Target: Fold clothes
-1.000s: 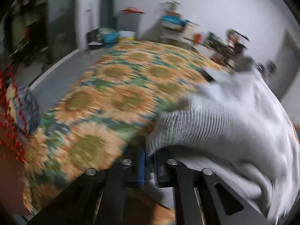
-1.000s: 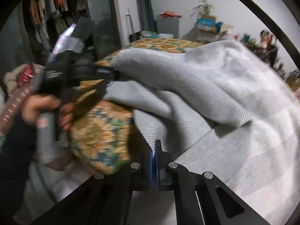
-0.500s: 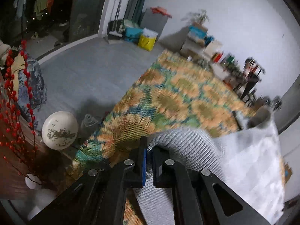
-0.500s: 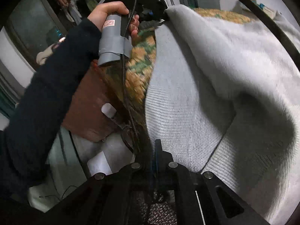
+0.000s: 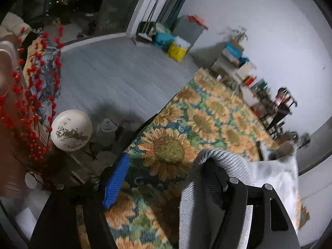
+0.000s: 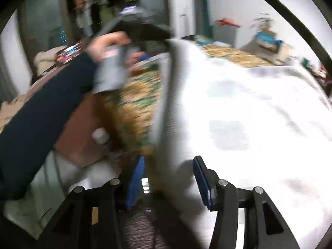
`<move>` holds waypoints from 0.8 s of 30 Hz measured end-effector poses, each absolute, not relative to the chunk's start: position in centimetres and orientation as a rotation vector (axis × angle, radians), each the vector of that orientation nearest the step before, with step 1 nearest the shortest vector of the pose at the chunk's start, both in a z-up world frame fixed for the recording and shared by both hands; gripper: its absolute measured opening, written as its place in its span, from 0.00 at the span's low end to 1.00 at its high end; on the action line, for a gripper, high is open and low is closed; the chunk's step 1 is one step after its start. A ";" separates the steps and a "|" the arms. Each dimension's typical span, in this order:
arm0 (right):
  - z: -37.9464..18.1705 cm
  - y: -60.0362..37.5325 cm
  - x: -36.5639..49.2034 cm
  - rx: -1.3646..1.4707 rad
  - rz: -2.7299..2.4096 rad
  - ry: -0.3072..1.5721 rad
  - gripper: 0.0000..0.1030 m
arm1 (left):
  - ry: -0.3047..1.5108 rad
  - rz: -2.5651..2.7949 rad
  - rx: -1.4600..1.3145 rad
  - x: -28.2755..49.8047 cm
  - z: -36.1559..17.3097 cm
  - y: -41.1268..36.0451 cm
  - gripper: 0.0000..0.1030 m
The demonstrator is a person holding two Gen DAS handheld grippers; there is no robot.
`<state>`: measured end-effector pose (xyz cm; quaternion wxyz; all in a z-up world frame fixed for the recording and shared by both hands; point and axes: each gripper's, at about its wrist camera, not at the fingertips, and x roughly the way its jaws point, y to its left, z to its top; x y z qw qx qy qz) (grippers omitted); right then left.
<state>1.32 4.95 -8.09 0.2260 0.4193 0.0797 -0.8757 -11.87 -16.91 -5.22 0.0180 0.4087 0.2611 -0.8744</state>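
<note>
A light grey knit sweater (image 5: 238, 166) lies spread over the bed's sunflower blanket (image 5: 186, 128). My left gripper (image 5: 164, 178) is open above the bed's near corner. The sweater's ribbed hem is draped over its right finger (image 5: 211, 184), while its blue left pad (image 5: 116, 180) is bare. In the right wrist view the sweater (image 6: 249, 114) looks blurred and overexposed. My right gripper (image 6: 169, 178) is open too, and the sweater's left edge runs up between its blue pads. A hand (image 6: 108, 43) in a dark sleeve holds the left gripper at the sweater's far corner.
Red berry branches (image 5: 31, 103) and a round white speckled object (image 5: 71, 129) stand left of the bed on a brown surface (image 6: 76, 128). Grey floor (image 5: 116, 76) stretches beyond, with a yellow bag (image 5: 178, 50) and cluttered shelves (image 5: 249, 72) along the white wall.
Both grippers were shut on the sweater's hem and now stand open. The sweater has come down onto the blanket, and the left gripper has swung left toward the bed's edge.
</note>
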 end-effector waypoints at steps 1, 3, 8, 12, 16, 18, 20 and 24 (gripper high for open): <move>-8.0 5.8 1.0 1.177 -2.436 0.184 0.52 | 0.824 -2.737 1.279 -11.2 -4.8 -16.7 0.69; -7.8 7.2 0.7 1.194 -2.457 0.104 0.51 | 0.831 -2.788 1.279 -10.1 -3.8 -16.3 0.69; -7.9 9.7 1.4 1.184 -2.475 -0.026 0.52 | 0.765 -2.654 1.205 -10.2 -3.3 -17.5 0.69; -9.0 8.1 2.1 1.175 -2.424 0.016 0.52 | 1.015 -2.610 1.390 -9.6 -5.0 -18.0 0.69; -11.1 5.8 2.5 1.220 -2.383 0.179 0.56 | 0.986 -2.685 1.576 -8.9 -5.4 -14.8 0.69; -12.0 4.7 2.3 1.236 -2.397 0.271 0.56 | 0.990 -2.674 1.674 -8.7 -6.0 -13.1 0.69; -12.9 4.1 1.9 1.259 -2.443 0.359 0.48 | 0.981 -2.663 1.727 -8.6 -6.3 -11.9 0.68; -12.8 4.5 1.7 1.247 -2.486 0.354 0.24 | 0.910 -2.678 1.726 -8.3 -6.5 -10.3 0.45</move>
